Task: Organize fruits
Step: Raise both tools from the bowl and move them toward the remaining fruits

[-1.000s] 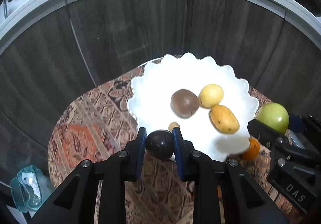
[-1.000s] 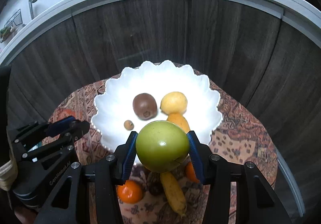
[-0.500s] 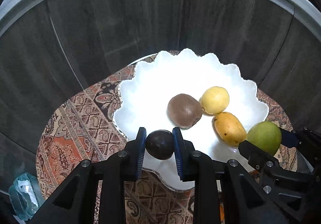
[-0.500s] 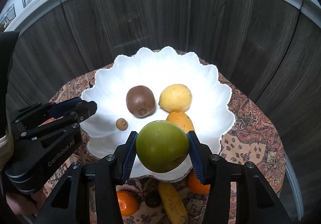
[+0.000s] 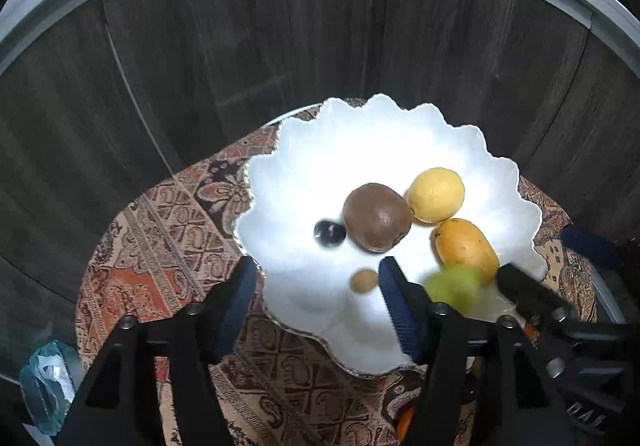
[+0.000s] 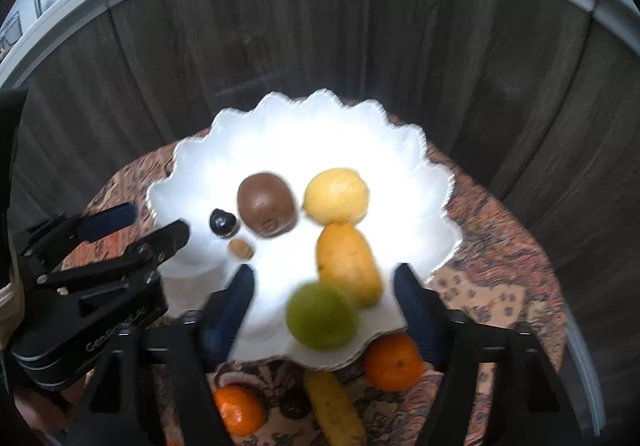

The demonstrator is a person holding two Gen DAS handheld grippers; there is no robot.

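both claws are held wide and empty: left claw [image 5: 314, 296], right claw [image 6: 324, 304]. dark plum [image 5: 329, 232] is seen in white bowl [image 5: 360, 134] beside kiwi [image 5: 377, 217]; green apple [image 6: 321, 315] blurred near front rim.

Both the left tool [image 5: 314, 286] and the right tool [image 6: 322, 294] hang side by side with jaws spread wide, gripping nothing.

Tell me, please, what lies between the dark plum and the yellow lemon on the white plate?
The brown kiwi lies between the dark plum and the lemon on the white plate; both wrist views show this.
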